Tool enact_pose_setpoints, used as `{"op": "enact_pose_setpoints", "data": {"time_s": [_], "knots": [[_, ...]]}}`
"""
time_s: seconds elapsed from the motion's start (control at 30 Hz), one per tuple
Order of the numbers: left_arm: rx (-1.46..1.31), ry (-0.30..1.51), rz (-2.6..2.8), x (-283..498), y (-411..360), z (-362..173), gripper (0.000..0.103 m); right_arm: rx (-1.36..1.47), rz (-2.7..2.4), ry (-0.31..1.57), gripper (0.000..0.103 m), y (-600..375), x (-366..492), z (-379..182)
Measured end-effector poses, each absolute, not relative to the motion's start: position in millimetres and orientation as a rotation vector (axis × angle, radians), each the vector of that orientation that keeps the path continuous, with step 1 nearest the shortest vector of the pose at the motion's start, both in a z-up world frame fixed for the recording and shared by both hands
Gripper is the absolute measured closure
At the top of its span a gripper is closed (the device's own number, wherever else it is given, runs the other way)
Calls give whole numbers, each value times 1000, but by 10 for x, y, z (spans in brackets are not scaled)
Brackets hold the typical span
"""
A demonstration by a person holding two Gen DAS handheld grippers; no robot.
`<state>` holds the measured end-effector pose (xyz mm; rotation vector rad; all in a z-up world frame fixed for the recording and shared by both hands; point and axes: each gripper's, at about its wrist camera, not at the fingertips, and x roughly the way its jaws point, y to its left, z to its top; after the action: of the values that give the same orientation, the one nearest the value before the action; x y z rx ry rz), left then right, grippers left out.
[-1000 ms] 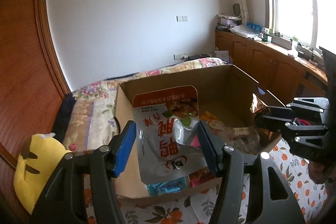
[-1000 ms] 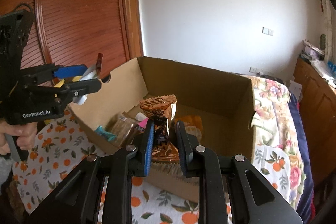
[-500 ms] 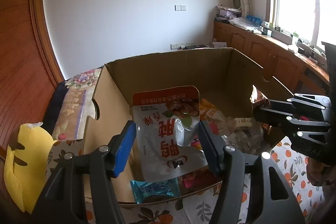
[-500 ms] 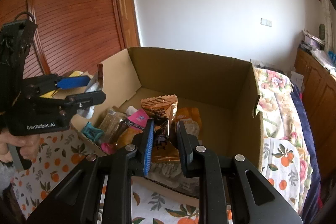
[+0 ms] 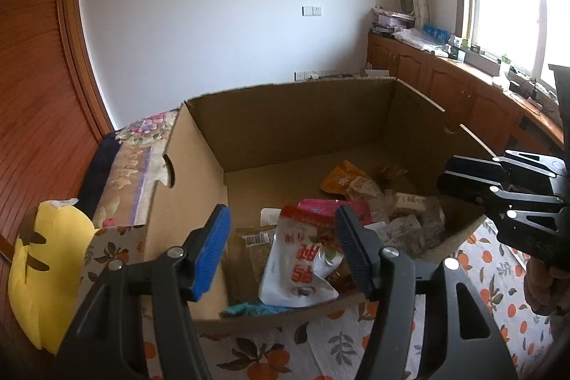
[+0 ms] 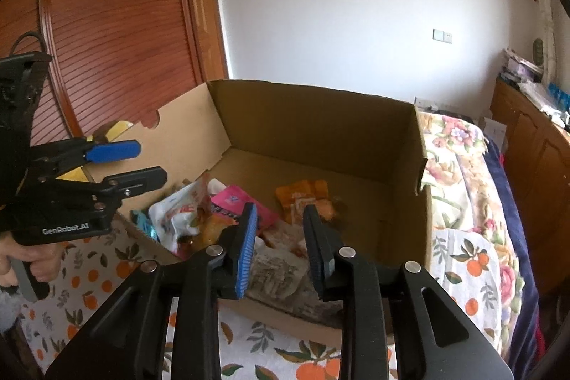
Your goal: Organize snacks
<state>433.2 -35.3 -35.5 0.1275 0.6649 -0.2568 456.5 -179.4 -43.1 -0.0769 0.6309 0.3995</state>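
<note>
Several snack packets [image 6: 231,202] already sit in the cardboard box [image 6: 320,116], left tool [image 5: 281,248] open and empty, right tool [image 6: 279,244] opening empty-handed, so probably nearly done.

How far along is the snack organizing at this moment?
Done: many packets, including the silver-red pouch, lie in the cardboard box. In hand: nothing; the left gripper is open and the right gripper is opening, empty. Left: no snacks show on the orange-print cloth.

snack packets [image 5: 356,230] in cardboard box [image 5: 302,123], box on patterned cloth [image 5: 320,351]
</note>
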Motion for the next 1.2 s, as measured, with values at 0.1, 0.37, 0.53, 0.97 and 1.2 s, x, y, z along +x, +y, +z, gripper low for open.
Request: {"op": "enact_pose_setpoints", "data": {"time_s": [0.1,0.37,0.53,0.97,1.2], "knots": [[134,644,-259,4199,-355,-225,41,-92,389,619,77,-1780,4442,-324],[144,593,-238,3716,-301,81,41,-101,378,584,77,-1801,3922,18],[148,585,-227,3382,-256,193,41,-94,369,569,77,-1835,3590,173],[133,550,-198,2475,-191,354,40,-84,336,524,77,-1940,2662,535],[131,543,-194,2063,-197,400,40,-85,325,506,77,-1972,2218,633]]}}
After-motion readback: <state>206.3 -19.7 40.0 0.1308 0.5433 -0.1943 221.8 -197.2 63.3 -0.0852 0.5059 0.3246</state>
